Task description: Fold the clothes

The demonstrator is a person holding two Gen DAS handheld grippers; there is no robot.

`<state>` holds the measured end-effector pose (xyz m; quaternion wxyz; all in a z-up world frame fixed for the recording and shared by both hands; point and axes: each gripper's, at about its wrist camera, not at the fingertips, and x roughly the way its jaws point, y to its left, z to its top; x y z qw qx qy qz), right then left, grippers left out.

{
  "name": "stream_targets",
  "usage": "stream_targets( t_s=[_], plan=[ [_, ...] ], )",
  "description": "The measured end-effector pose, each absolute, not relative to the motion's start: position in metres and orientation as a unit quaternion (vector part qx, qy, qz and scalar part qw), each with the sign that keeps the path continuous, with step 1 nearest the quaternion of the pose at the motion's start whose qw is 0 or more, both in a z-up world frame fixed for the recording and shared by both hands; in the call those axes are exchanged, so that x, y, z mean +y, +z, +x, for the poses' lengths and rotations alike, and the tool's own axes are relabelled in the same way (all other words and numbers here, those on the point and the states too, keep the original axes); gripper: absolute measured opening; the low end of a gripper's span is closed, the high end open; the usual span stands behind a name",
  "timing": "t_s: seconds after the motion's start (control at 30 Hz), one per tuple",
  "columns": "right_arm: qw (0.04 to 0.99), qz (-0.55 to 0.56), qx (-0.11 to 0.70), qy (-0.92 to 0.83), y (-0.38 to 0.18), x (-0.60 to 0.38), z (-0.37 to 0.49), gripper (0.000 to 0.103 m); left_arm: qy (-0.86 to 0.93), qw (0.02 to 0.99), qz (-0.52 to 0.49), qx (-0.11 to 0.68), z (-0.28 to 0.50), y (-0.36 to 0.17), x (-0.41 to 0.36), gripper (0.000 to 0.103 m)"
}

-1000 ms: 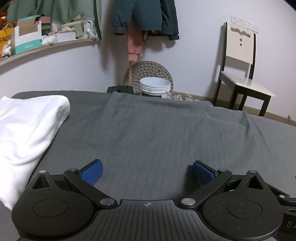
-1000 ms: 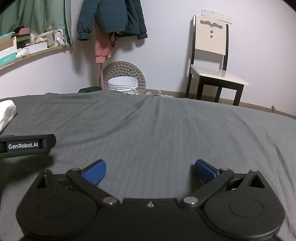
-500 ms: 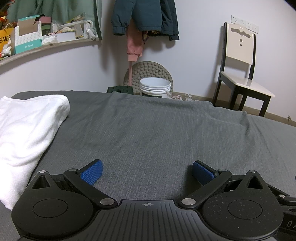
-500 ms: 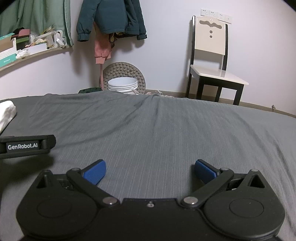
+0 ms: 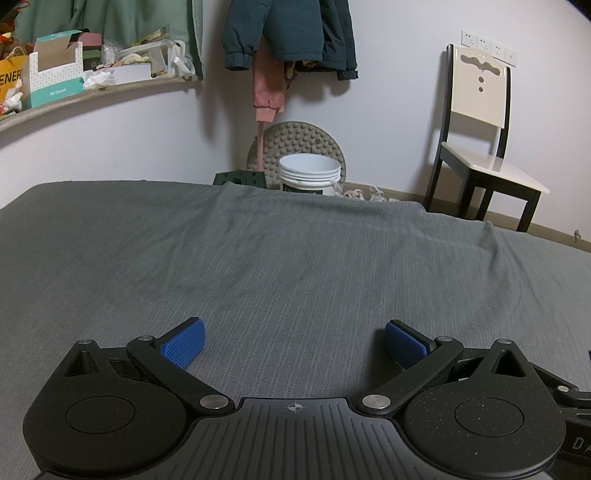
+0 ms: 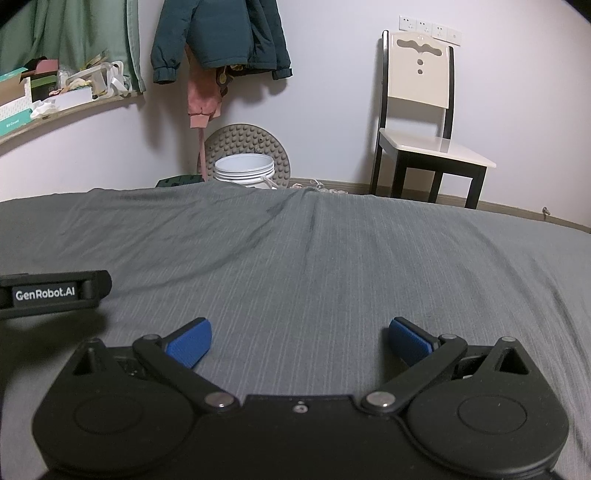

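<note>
L gripper (image 5: 293, 341) is hovering low over the grey sheet (image 5: 295, 258), jaws sitting wide apart w/ nothing between the blue pads (image 5: 183, 347). R gripper (image 6: 300, 341) is doing the same over the sheet (image 6: 332, 266), jaws spread wide, empty. L gripper's black body w/ the GenRobot.AI label (image 6: 46, 294) is showing at the left edge of the R view, so the two are sitting side by side. No clothes to fold are showing in either view. At the back, a chair (image 5: 480, 122), white bucket (image 5: 309, 177) and hanging jacket (image 5: 291, 33) are standing against the wall.
</note>
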<state>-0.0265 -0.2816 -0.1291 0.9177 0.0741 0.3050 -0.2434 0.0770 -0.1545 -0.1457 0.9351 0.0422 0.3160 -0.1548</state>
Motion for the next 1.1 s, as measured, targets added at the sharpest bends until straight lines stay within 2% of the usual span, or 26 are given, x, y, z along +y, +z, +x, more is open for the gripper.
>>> stream_targets(
  t_s=[1.1],
  plan=[
    [0.917,0.075,0.31,-0.239,-0.131,-0.28,-0.037,0.103,-0.154,0.935,0.042,0.317,0.077,-0.145,-0.155,0.103]
  ],
)
